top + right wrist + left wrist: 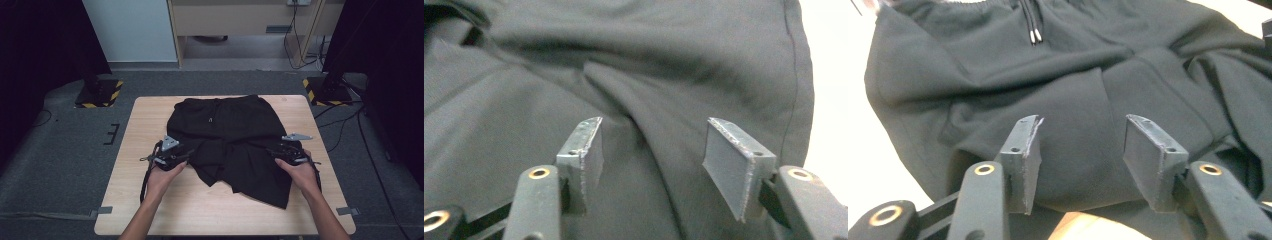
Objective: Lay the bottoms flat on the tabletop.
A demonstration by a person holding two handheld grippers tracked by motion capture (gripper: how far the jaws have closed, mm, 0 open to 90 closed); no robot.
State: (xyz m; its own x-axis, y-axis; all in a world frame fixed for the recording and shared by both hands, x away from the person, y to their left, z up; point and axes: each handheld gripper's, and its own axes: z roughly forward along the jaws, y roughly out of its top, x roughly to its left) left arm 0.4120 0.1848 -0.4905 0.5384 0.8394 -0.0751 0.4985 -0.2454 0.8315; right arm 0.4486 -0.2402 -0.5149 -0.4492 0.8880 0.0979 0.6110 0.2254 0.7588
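Observation:
A pair of black shorts (227, 135) lies on the wooden table (150, 200), waistband at the far side, with a drawstring (1032, 25) hanging at its middle. The near hem is rumpled and folded toward the front right. My left gripper (186, 156) sits low at the left edge of the shorts, pointing right. In the left gripper view the left gripper (1083, 142) has its jaws apart over a fold of the cloth (998, 75), pads not pressing. My right gripper (272, 150) sits at the right edge of the shorts. In its own view the right gripper (651, 147) stands open above a ridge of the fabric (624, 60).
Two stand bases with yellow-black stripes (97, 95) (327, 90) sit on the grey floor beyond the table's far corners. Cables (345, 125) run along the floor at the right. A wooden cabinet (240, 20) stands at the back. Bare tabletop lies in front of the shorts.

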